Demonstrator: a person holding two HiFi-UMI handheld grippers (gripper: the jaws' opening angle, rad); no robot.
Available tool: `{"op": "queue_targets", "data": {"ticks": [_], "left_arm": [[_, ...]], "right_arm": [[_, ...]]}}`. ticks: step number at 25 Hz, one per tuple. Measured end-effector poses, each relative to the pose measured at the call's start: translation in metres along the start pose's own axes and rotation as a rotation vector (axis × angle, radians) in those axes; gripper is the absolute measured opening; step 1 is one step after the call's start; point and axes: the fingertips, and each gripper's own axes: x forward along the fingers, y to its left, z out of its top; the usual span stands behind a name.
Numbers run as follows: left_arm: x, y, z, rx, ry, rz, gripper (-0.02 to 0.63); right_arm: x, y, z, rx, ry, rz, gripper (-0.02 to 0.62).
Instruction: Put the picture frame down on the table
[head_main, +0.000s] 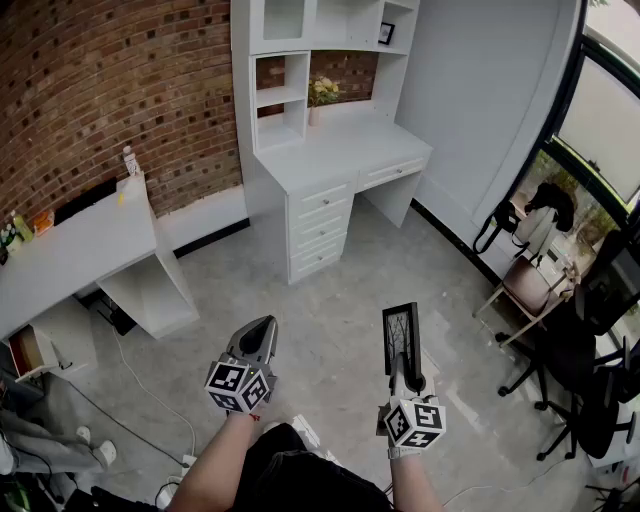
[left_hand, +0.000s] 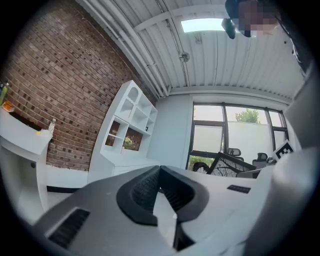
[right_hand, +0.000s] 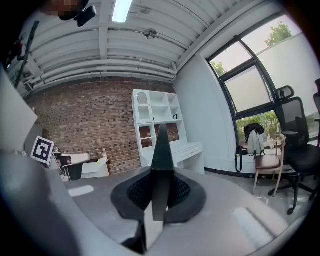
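My right gripper (head_main: 403, 365) is shut on a black picture frame (head_main: 401, 338), which stands upright above the jaws and shows a tree print. In the right gripper view the picture frame (right_hand: 161, 165) appears edge-on, pinched between the black pads. My left gripper (head_main: 258, 340) is shut with nothing in it; its jaws meet in the left gripper view (left_hand: 159, 187), where the picture frame (left_hand: 225, 164) shows to the right. Both grippers hang over the grey floor, well short of the white desk (head_main: 340, 150) ahead.
The white desk carries a shelf unit (head_main: 310, 40) with a small flower vase (head_main: 320, 95) and another small frame (head_main: 386, 33). A second white table (head_main: 70, 250) stands at the left against the brick wall. Chairs (head_main: 590, 340) and a bag crowd the right by the window.
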Motion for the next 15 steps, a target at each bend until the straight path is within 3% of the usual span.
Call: {"op": "queue_targets", "data": {"ticks": [8, 15], "left_arm": [[0.012, -0.004, -0.01, -0.002, 0.021, -0.006, -0.006], [0.064, 0.01, -0.019, -0.019, 0.035, -0.017, -0.006]], "right_arm": [[0.003, -0.014, 0.001, 0.004, -0.008, -0.009, 0.021], [0.045, -0.033, -0.002, 0.038, -0.006, -0.016, 0.021]]}}
